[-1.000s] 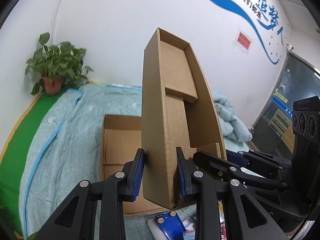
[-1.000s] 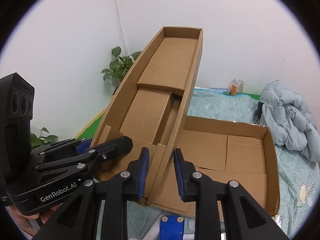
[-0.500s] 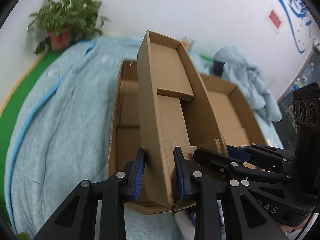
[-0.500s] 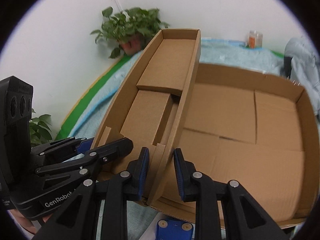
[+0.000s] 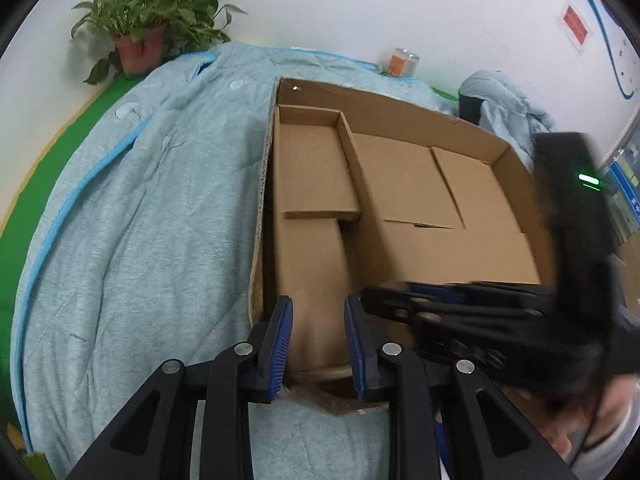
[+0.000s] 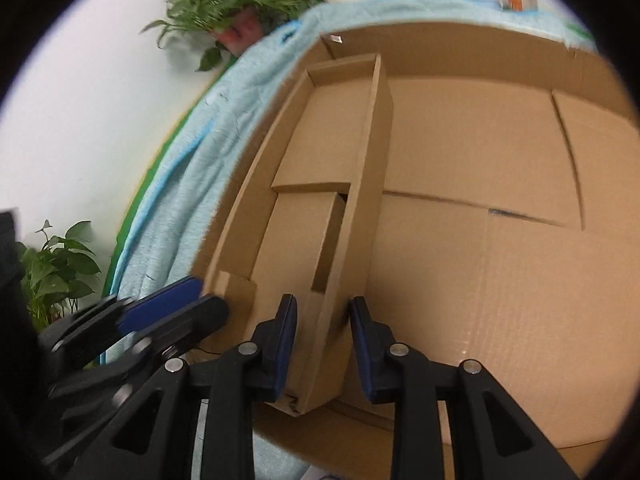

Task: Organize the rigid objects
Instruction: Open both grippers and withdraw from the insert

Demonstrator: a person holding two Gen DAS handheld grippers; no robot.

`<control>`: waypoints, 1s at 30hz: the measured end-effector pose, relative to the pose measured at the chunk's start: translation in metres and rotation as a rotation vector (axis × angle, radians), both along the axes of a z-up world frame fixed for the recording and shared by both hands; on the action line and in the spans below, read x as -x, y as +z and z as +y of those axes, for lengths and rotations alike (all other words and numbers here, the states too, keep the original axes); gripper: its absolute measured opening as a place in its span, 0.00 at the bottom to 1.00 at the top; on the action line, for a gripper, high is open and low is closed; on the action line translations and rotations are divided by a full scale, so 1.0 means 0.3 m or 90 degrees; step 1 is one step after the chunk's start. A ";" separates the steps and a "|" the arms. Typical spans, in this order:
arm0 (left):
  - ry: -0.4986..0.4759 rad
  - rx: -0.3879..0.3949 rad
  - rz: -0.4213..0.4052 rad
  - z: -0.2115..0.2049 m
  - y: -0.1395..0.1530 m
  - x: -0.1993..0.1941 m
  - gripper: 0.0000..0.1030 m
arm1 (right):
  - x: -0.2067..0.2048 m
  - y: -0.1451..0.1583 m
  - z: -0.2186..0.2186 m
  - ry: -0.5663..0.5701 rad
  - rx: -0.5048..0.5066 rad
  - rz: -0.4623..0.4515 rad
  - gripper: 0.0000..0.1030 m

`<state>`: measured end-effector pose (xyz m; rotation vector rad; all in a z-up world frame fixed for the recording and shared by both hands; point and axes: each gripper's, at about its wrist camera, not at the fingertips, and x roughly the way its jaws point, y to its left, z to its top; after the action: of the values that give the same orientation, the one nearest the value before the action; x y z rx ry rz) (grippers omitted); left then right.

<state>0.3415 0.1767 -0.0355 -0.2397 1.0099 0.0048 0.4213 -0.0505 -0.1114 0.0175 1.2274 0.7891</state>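
**Narrow box going down inside the big box**

The left gripper is clamping the near end of the narrow box. The right gripper is straddling that box's 3 o'clock wall. Its jaws have just been easing apart and seem not to be pressing the cardboard between them, though blur is making this hard to judge.

The narrow box is lying in the big box, flush along its 9 o'clock wall, so the placing step is nearly finishing. The next move is calling for both claws to let go and lift straight out without dragging the box.

Everything is resting on a light blue blanket. Further off, a potted plant is standing at 11 o'clock, a small jar at 1 o'clock and a crumpled quilt at 2 o'clock, all against a white wall.
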 end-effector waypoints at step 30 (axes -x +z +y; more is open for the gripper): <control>-0.058 0.028 -0.227 -0.360 0.351 0.842 0.01 | 0.698 0.214 -0.734 -0.095 0.018 -0.288 0.85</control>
<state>0.0888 0.0688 0.0700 -0.2256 0.6648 -0.1393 0.2121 -0.2708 -0.0472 -0.0879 0.7983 0.6031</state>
